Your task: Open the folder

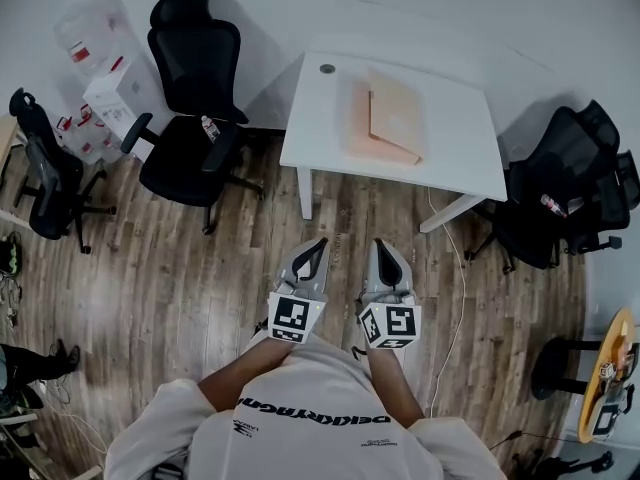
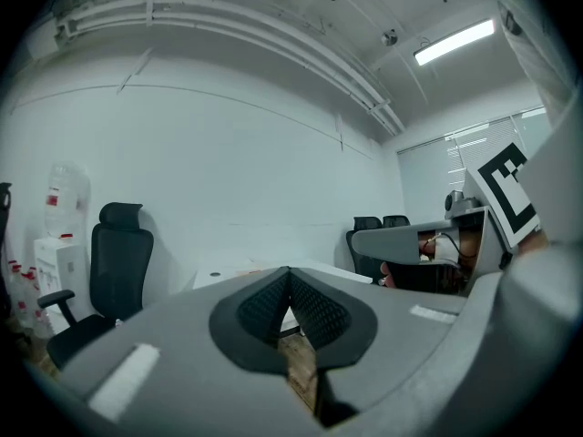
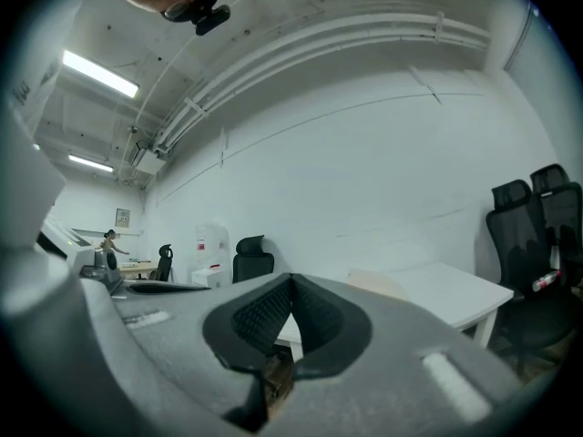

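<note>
A peach-coloured folder (image 1: 385, 123) lies closed on the white table (image 1: 460, 133) at the top of the head view. Both grippers hang side by side over the wooden floor, well short of the table's near edge and pointing toward it. My left gripper (image 1: 320, 244) is shut with nothing in it; in its own view the pads (image 2: 273, 303) meet at the tips (image 2: 290, 276). My right gripper (image 1: 381, 246) is also shut and empty (image 3: 291, 282). In the right gripper view the folder (image 3: 378, 284) shows pale on the table (image 3: 455, 289) beyond the jaws.
A black office chair (image 1: 190, 88) stands left of the table and more chairs (image 1: 565, 188) at its right. A water dispenser and boxes (image 1: 100, 68) sit at the back left. A white cable (image 1: 460, 288) runs across the floor to the right of my grippers.
</note>
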`<state>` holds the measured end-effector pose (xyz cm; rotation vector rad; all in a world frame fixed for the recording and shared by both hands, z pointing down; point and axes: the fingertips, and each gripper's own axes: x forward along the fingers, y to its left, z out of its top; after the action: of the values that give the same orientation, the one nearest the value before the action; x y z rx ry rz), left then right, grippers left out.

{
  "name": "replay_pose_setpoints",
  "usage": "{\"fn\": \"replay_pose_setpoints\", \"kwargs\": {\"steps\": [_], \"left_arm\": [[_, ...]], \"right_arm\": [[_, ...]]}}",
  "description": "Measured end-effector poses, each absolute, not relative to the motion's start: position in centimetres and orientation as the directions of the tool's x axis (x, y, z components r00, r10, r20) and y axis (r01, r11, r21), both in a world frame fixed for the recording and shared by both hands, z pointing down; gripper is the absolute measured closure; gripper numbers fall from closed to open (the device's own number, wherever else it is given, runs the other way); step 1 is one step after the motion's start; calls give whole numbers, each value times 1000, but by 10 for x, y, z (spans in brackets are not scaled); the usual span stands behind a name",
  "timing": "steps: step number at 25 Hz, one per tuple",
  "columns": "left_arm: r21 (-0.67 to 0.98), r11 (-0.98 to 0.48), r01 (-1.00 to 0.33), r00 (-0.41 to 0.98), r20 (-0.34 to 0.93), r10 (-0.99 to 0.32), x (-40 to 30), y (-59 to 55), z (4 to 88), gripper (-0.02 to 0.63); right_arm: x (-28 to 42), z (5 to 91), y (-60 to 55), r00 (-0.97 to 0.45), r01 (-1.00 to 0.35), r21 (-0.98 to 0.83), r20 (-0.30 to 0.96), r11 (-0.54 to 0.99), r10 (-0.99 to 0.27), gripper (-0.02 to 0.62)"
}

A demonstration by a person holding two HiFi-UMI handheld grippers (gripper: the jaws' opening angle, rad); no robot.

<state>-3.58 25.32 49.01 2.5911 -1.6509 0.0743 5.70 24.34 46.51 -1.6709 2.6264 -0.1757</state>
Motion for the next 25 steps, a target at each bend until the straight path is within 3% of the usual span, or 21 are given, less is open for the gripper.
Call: {"fn": "replay_pose_setpoints", "kwargs": {"steps": [13,25], "left_arm": [[50,-487,-872,490,81,-868,-69,50,471,614],[122,-558,-821,570,96,-816,-83,-62,477,606]], "right_arm": [[13,441,43,-396,-916,-98,69,389,-916,598],[-9,438,-58,-357,-933,-97,100,348,-929,598]]}}
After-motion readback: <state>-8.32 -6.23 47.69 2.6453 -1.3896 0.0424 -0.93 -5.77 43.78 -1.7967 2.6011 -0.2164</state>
